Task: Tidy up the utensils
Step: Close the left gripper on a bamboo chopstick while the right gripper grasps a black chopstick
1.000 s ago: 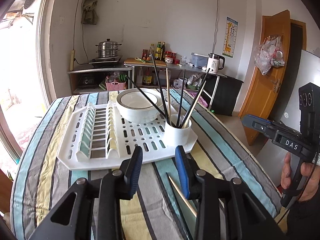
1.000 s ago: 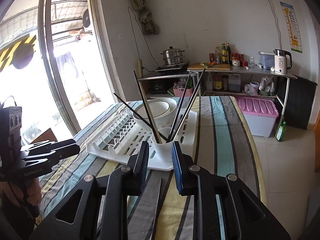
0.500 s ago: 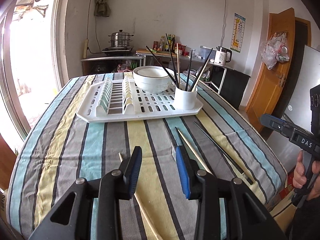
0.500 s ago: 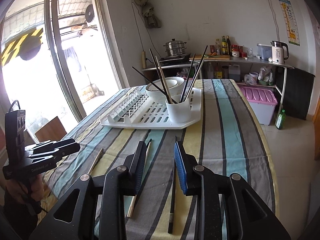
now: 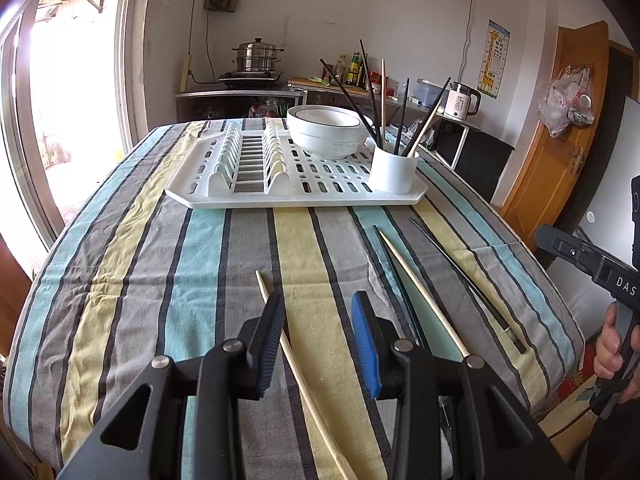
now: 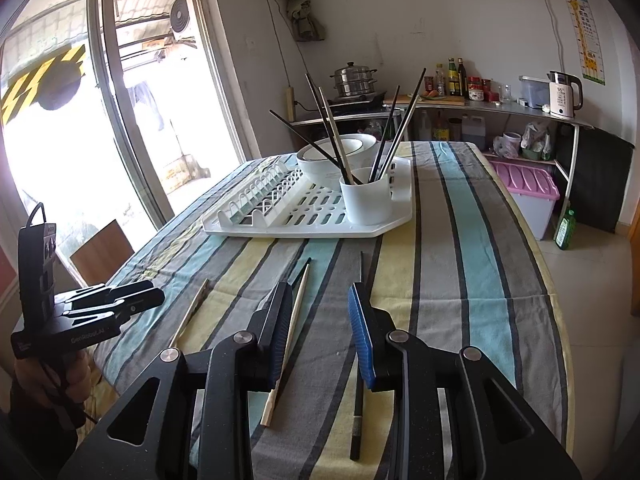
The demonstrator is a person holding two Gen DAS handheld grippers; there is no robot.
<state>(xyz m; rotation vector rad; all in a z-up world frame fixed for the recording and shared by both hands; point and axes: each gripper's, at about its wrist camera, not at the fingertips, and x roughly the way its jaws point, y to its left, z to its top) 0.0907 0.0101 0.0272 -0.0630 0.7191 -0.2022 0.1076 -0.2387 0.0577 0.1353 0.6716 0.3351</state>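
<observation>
Hovering over loose chopsticks at the table's near edge, both grippers released and empty.

The left gripper point(image 5: 318, 336) hung above a pale chopstick point(image 5: 298, 364) by the near edge, jaws parted and gripping nothing; the right gripper point(image 6: 320, 332) was likewise unclenched, with a second pale chopstick point(image 6: 286, 344) beside its left finger and a dark chopstick point(image 6: 359, 364) by its right. Another pale one point(image 6: 188, 312) lay nearer the table's left edge. The cup point(image 6: 366, 196), already bristling with chopsticks, stood at the rack's point(image 6: 256, 228) near right corner, toward the far end of the table point(image 5: 120, 280). Thin sticks flat on cloth could slip the pads or bunch the fabric; those near the edge might roll off. The standing sticks could be knocked on insertion. Open cloth between rack and sticks left clear room.
</observation>
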